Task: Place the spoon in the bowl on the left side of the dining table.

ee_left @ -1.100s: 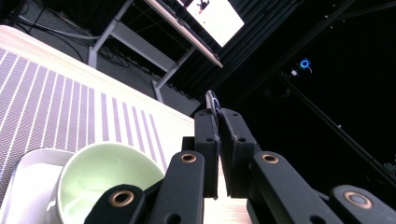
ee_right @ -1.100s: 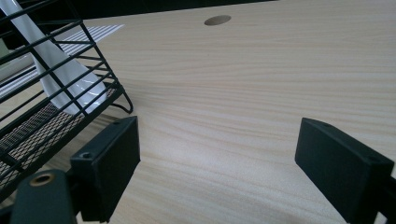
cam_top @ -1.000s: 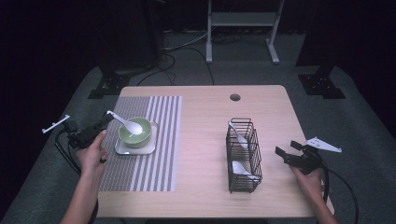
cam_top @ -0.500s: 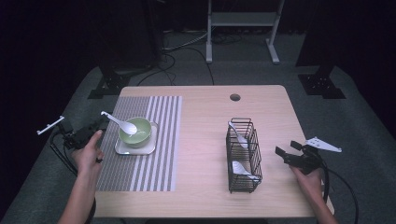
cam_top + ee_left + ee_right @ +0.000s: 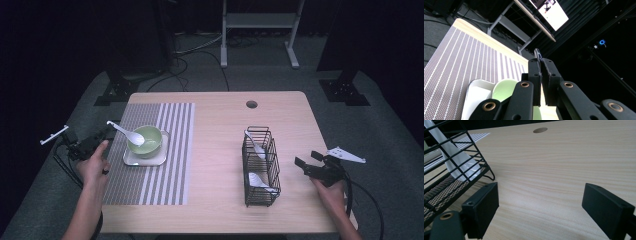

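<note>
My left gripper [image 5: 105,131] is at the table's left edge, shut on the handle of a white spoon [image 5: 131,136]. The spoon's scoop rests over a green bowl [image 5: 150,142] on a white square plate [image 5: 132,160]. In the left gripper view the jaws [image 5: 541,61] are pressed together, with a thin edge of the spoon [image 5: 537,53] sticking out above them and the bowl [image 5: 504,91] below. My right gripper [image 5: 307,159] hovers open and empty, right of a black wire rack [image 5: 261,167]. Its view shows bare wood between the jaws [image 5: 541,205].
A grey striped mat [image 5: 170,150] lies under the plate. The rack [image 5: 446,182] holds two white spoons [image 5: 252,140] [image 5: 257,180]. A round hole [image 5: 251,104] sits near the table's far edge. Dark stands and cables are on the floor behind.
My left gripper has shifted a little to the left, and the spoon has slid left with it across the bowl. The right gripper has stayed still.
</note>
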A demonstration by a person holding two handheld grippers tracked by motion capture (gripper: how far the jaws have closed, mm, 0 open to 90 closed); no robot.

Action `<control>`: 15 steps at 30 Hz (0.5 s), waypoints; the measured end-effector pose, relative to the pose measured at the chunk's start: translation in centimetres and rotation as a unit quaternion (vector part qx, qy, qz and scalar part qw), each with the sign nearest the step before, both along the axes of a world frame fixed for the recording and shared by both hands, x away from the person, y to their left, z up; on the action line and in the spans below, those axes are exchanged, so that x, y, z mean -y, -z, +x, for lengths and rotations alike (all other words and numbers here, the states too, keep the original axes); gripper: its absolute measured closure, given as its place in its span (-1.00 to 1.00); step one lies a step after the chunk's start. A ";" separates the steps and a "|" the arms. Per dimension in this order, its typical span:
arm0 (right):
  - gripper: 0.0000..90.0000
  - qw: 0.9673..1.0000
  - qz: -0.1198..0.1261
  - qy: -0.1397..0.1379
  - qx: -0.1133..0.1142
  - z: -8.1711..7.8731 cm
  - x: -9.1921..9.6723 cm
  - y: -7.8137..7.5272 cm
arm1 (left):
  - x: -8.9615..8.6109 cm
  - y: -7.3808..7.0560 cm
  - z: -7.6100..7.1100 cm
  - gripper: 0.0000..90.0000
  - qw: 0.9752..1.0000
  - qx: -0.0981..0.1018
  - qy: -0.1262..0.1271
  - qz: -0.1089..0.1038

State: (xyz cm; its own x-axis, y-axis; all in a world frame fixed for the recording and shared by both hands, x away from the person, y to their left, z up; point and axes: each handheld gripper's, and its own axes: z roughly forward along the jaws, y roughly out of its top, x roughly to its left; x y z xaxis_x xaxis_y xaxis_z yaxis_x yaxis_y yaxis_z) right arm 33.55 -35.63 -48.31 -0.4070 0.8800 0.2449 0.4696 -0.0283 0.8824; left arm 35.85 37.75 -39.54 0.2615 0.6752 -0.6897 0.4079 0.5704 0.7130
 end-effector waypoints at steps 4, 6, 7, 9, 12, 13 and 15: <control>-0.71 1.000 0.000 0.000 0.000 0.0 0.0 0.0 | 0.0 0.3 0.1 0.91 1.000 -0.005 -0.002 0.000; -0.71 1.000 0.000 0.000 0.000 0.0 0.0 0.0 | 0.0 0.4 0.2 0.91 1.000 -0.007 -0.003 0.002; -0.71 1.000 0.000 0.000 0.000 0.0 0.0 0.0 | 0.0 0.5 0.2 0.91 1.000 -0.008 -0.003 0.001; -0.71 1.000 0.000 0.000 0.000 0.0 0.0 0.0 | 0.0 0.7 0.2 0.91 1.000 -0.011 -0.004 0.004; -0.71 1.000 0.000 0.000 0.000 0.0 0.0 0.0 | -0.1 0.9 0.3 0.91 1.000 -0.013 -0.006 0.002; -0.71 1.000 0.000 0.000 0.000 0.0 0.0 0.0 | -0.1 1.1 0.3 0.91 1.000 -0.016 -0.007 0.001; -0.71 1.000 0.000 0.000 0.000 0.0 0.0 0.0 | -0.1 1.1 0.3 0.91 1.000 -0.016 -0.007 0.001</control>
